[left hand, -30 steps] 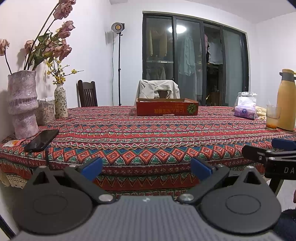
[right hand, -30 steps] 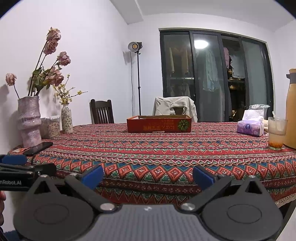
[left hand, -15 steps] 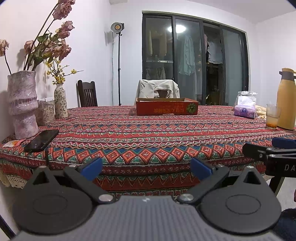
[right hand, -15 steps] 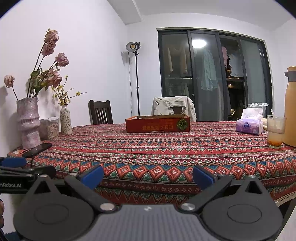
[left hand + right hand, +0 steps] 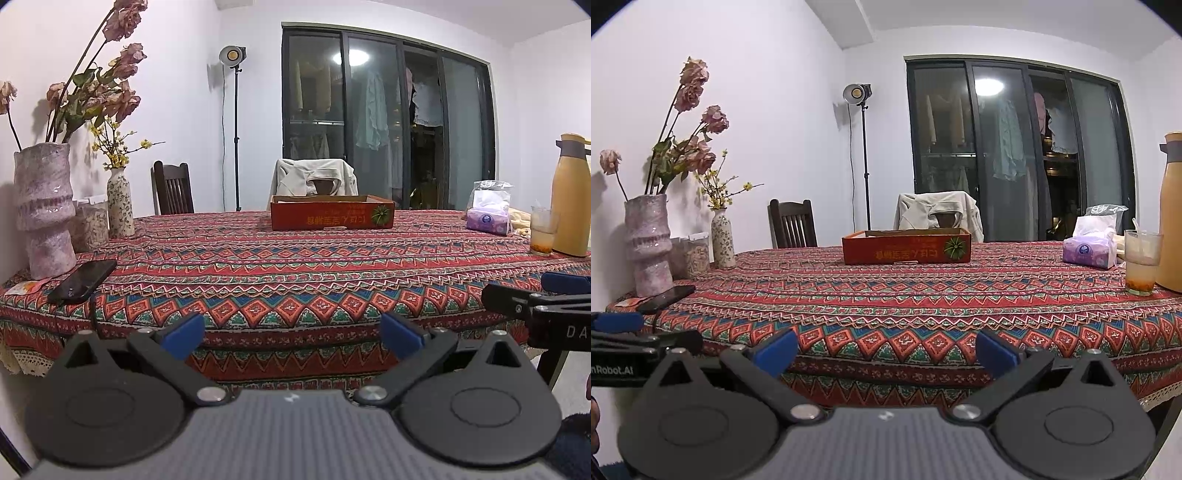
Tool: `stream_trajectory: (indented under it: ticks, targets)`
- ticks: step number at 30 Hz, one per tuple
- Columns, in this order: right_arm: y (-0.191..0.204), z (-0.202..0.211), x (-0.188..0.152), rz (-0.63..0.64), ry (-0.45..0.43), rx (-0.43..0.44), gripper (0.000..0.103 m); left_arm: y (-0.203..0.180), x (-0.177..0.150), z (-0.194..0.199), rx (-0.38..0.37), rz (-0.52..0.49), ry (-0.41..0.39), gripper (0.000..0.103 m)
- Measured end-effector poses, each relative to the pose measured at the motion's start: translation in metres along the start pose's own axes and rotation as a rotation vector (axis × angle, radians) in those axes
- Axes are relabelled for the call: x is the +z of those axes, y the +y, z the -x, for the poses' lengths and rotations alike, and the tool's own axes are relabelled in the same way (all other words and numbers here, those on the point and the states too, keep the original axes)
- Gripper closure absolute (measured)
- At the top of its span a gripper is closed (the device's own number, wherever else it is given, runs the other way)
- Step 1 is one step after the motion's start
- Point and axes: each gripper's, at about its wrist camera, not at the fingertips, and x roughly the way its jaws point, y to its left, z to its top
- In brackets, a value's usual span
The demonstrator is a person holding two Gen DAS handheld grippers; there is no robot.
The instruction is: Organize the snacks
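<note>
A shallow red cardboard box (image 5: 332, 216) (image 5: 907, 248) stands at the far middle of a table under a patterned red cloth (image 5: 295, 266) (image 5: 905, 302); its inside is hidden from this low angle. No snacks show on the cloth. My left gripper (image 5: 291, 334) hovers open in front of the table's near edge, with nothing between its blue pads. My right gripper (image 5: 886, 350) is open as well, level with that edge and empty. Each gripper shows at the side of the other's view.
At the left stand a tall pink vase (image 5: 44, 210), a small flowered vase (image 5: 120, 203), a jar (image 5: 90, 225) and a dark phone (image 5: 83, 280). At the right are a tissue pack (image 5: 487, 216), a glass (image 5: 543, 230) and a yellow flask (image 5: 572, 199). Two chairs stand behind the table.
Both views have shifted only slightly; the right wrist view has dipped a little. Both grippers stay open and empty.
</note>
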Motion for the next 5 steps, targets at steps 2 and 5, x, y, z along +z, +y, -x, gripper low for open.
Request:
stream_trajectory:
  ticks: [2, 5]
  targets:
    - [0.0002, -0.0007, -0.0006, 0.000, 0.002, 0.001, 0.000, -0.0001, -0.0001, -0.0001, 0.002, 0.001, 0.000, 0.000]
    - [0.0002, -0.0006, -0.0013, 0.000, 0.002, 0.001, 0.000, 0.0003, -0.0001, 0.0001, -0.002, 0.002, 0.000, 0.000]
